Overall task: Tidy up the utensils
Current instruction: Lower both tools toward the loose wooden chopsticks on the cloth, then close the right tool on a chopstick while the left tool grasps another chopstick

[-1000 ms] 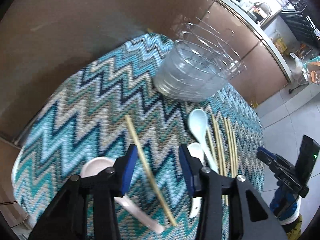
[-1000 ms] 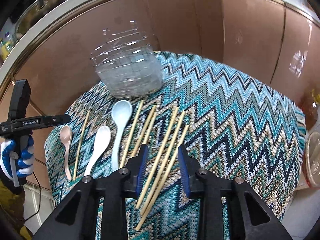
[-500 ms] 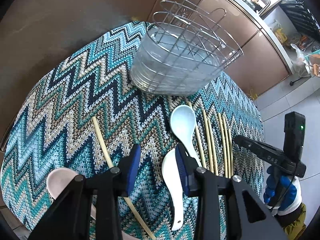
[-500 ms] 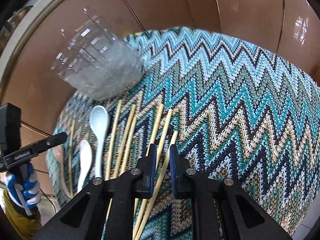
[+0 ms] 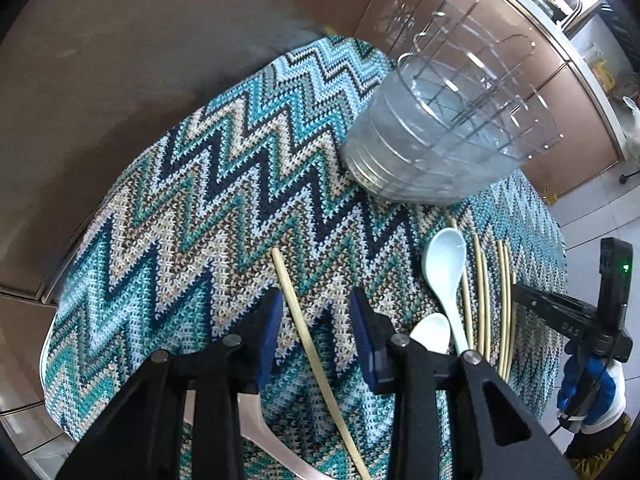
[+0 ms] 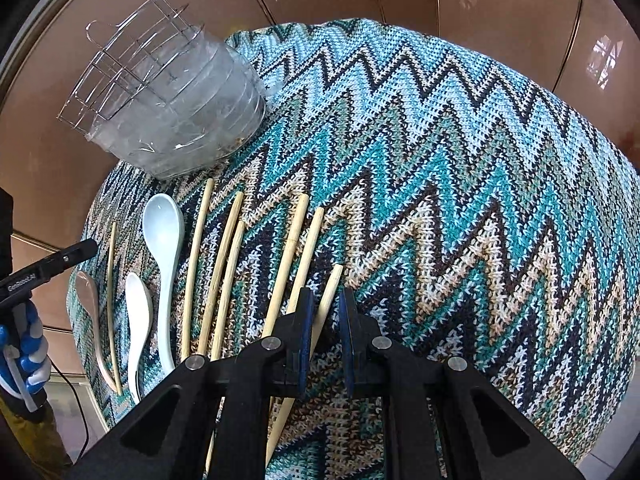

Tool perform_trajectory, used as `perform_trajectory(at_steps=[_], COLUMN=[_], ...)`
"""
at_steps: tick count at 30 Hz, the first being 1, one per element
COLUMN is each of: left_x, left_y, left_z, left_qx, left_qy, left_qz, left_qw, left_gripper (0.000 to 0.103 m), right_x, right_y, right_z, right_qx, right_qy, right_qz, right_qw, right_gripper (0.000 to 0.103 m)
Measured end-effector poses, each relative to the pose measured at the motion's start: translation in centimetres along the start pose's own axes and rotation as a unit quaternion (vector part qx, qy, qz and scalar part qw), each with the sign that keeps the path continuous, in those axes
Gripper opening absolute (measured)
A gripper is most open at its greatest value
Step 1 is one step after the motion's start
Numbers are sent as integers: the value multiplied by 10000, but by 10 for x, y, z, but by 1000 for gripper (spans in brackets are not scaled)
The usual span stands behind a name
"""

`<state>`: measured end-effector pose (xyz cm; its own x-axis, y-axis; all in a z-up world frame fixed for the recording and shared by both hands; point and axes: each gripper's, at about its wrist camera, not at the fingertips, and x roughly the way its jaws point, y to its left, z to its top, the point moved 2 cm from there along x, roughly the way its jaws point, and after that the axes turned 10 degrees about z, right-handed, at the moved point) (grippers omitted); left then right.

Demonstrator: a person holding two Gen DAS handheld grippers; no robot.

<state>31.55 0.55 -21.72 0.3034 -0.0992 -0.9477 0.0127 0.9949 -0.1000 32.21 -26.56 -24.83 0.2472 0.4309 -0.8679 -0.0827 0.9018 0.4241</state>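
While the left tongs (image 5: 316, 332) hang over the zigzag-knit cloth (image 5: 208, 216) covering the bench, their blue pads stand apart on either side of a lone chopstick (image 5: 304, 332), which runs between them without visibly touching either pad; the jaws have just been closing a little. At 4 o'clock from that chopstick lies a small white spoon (image 5: 432, 332), partly hidden behind the right finger, with a larger pale-blue spoon (image 5: 446, 264) just beside it at 1 o'clock. A pink spoon handle (image 5: 260, 428) shows at 7 o'clock, under the left finger. At 1 o'clock of the left wrist view stands a wire utensil rack (image 5: 460, 120) in a clear plastic tub. From the right wrist view, the right tongs (image 6: 324, 312) are drawn nearly together, with the outermost chopstick (image 6: 326, 300) of a row running into the narrow gap; the jaws have just been closing, though whether the pads actually pinch it I cannot tell. More chopsticks (image 6: 224, 272) lie side by side at 9 o'clock from it. A blue-and-white gloved hand (image 6: 24, 352) holds the other tool at 8 o'clock.
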Motion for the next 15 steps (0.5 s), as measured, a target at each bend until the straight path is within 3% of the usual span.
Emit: perform_trajectory(at_steps=[9,15], left_x=[31,31], left_y=[2,1], left_z=[9,7], left_qx=[-226,-250], left_qy=[368,316], left_qz=[129,240], left_qw=[9990,9989], left_gripper=[27,19], right_x=[0,-3], right_y=[0,-11], right_z=[23,34], right_qx=[51,57], right_qy=[194,211], right_qz=[36,60], right_qw=[9998,9997], right_gripper=[13,10])
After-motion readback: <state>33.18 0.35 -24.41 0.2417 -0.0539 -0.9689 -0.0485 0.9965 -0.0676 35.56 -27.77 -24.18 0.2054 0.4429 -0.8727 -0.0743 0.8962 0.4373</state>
